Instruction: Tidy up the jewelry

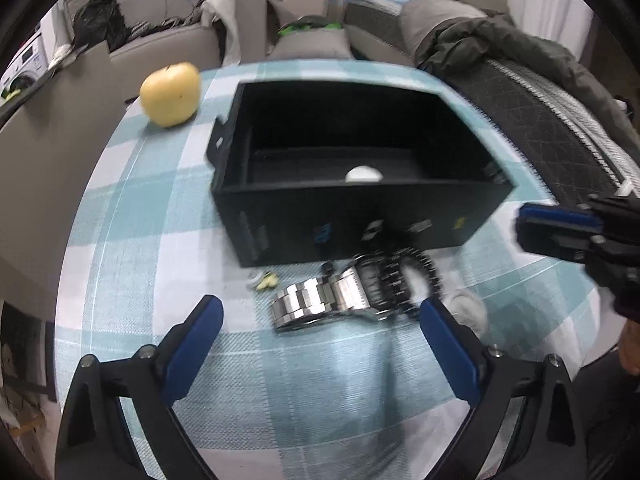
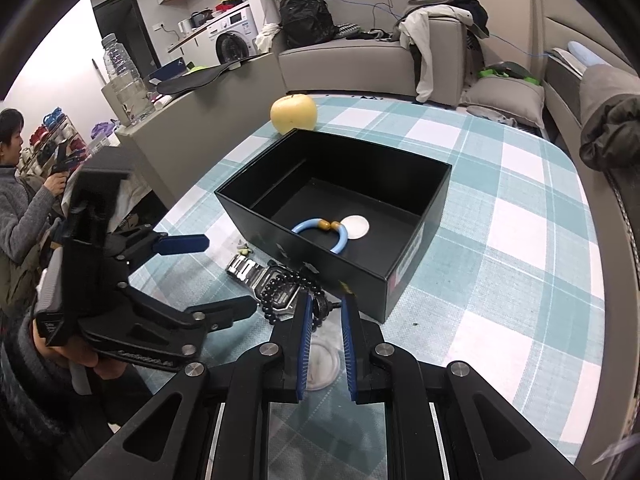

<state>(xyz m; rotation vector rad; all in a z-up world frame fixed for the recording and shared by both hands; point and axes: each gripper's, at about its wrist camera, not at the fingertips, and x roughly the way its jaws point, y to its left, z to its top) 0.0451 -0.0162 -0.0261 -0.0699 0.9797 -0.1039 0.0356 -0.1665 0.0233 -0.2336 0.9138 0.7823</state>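
On the left of the checked tablecloth (image 2: pixel 500 216), the left gripper (image 1: pixel 320 312) is held spread wide and empty over the steel watch (image 1: pixel 320 300), judged ready to take it. Beside it, a black bead bracelet (image 2: pixel 280 292) is pinched near its tassel by the nearly closed right gripper (image 2: pixel 324 304), while rightward the black box (image 2: pixel 420 220), already holding a blue bangle (image 2: pixel 340 240), is kept close for drop-offs.

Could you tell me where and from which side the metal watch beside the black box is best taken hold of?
Probably the free stretch of steel band, away from the case where the black bead bracelet lies over it. The watch lies flat on the cloth, so come from above with the left tongs, pads across the band's narrow width.
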